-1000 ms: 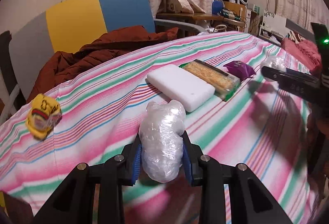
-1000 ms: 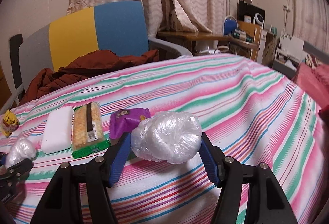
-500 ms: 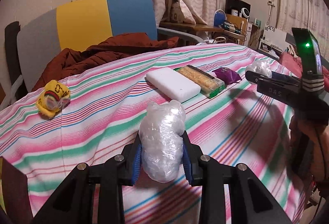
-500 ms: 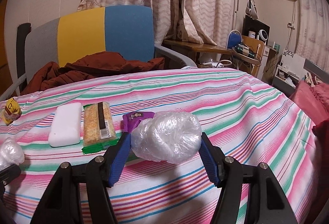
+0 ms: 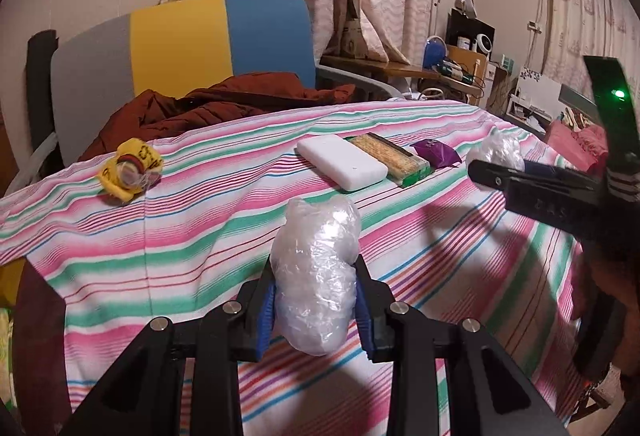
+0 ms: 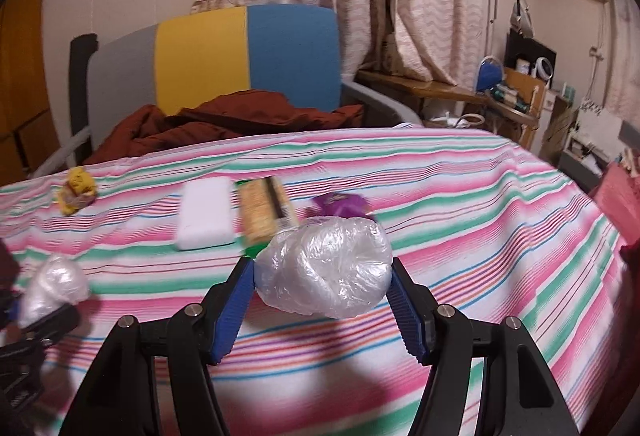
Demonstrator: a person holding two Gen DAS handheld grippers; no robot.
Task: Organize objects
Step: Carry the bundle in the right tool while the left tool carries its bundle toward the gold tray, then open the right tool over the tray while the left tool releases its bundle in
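Note:
My left gripper (image 5: 316, 310) is shut on a clear plastic-wrapped bundle (image 5: 316, 276), held upright above the striped tablecloth (image 5: 200, 236). My right gripper (image 6: 324, 310) is shut on a second, wider clear plastic bundle (image 6: 326, 272), also off the cloth. In the left wrist view the right gripper (image 5: 494, 171) shows at the right with its bundle (image 5: 498, 151); in the right wrist view the left one's bundle (image 6: 54, 286) shows at the lower left. On the cloth lie a white block (image 5: 346, 161), a cracker packet (image 5: 390, 155), a purple packet (image 5: 436, 151) and a yellow wrapped item (image 5: 130, 169).
A grey, yellow and blue chair (image 5: 180, 47) with a rust-brown jacket (image 5: 208, 107) stands behind the table. A cluttered wooden desk (image 5: 404, 69) and shelves stand at the back right. Red fabric (image 5: 580, 139) lies past the table's right edge.
Both grippers have drawn back from the row of items, each still holding its bundle. The items look smaller and farther off, and the yellow item has come further into both views.

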